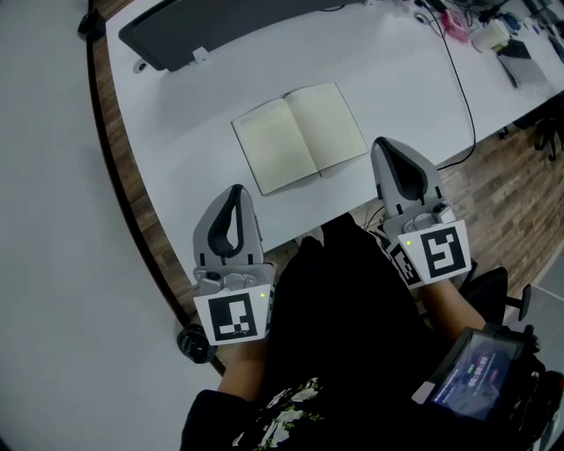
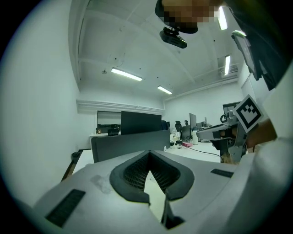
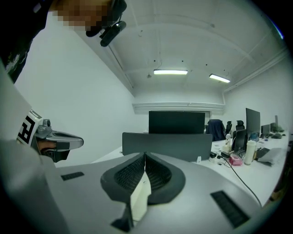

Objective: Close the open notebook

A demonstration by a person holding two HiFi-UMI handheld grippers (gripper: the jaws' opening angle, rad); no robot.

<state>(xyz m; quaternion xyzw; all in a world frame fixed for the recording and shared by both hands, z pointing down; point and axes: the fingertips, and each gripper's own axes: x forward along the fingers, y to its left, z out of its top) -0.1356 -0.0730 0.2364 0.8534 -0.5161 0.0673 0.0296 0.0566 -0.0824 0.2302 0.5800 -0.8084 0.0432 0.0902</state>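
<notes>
The open notebook (image 1: 300, 136) lies flat on the white table (image 1: 176, 123), showing two blank cream pages with the spine running away from me. My left gripper (image 1: 238, 188) hovers over the table's near edge, short of the notebook's near left corner, with its jaws closed tip to tip on nothing (image 2: 149, 153). My right gripper (image 1: 382, 142) is just right of the notebook's right page, close to its edge, and is also shut and empty (image 3: 145, 154). Neither gripper touches the notebook.
A dark grey divider panel (image 1: 220, 26) stands along the table's far side. A black cable (image 1: 460, 84) runs down the table's right part from clutter (image 1: 489, 35) at the far right corner. Wooden floor (image 1: 493, 185) shows past the table's edge.
</notes>
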